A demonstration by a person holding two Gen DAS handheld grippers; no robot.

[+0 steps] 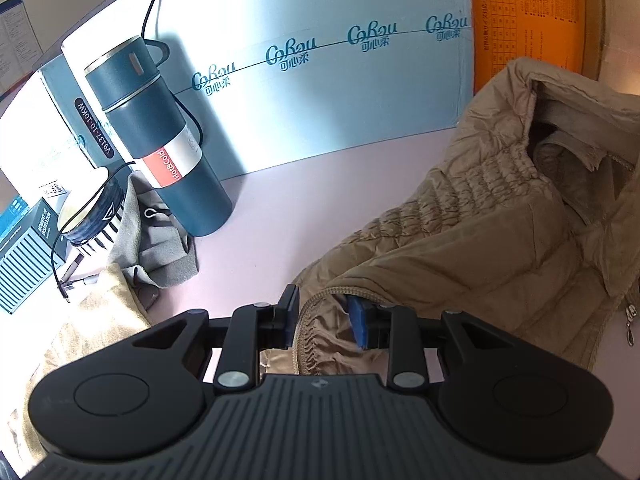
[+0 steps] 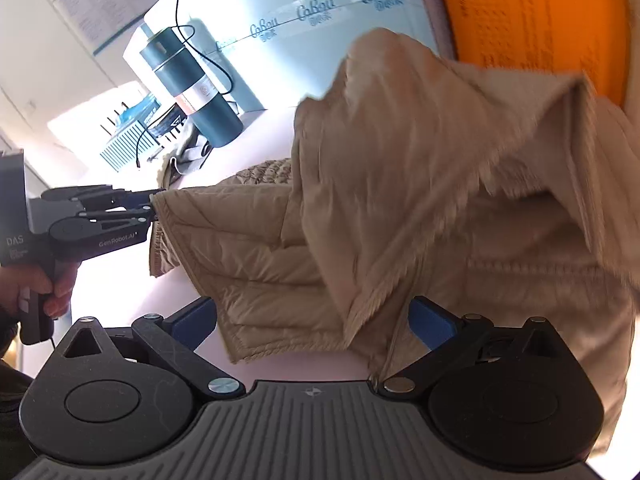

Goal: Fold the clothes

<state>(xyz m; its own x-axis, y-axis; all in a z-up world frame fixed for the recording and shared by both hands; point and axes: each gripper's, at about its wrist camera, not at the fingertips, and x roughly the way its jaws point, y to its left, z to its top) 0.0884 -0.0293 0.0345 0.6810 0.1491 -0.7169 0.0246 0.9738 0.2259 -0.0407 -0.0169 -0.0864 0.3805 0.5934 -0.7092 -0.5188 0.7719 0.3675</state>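
Note:
A tan quilted jacket lies crumpled on the pink table, its collar toward the far right. In the left wrist view my left gripper is shut on the jacket's gathered elastic edge, blue pads pressing the fabric. The right wrist view shows that same left gripper pinching a corner of the jacket at the left, held by a hand. My right gripper stands wide open at the jacket's near edge. A blurred flap of fabric hangs between its fingers without either pad touching it.
A teal thermos stands at the back left beside a pale blue printed box. An orange box sits behind the jacket. A grey cloth, a dark bowl, a black cable and small boxes crowd the left.

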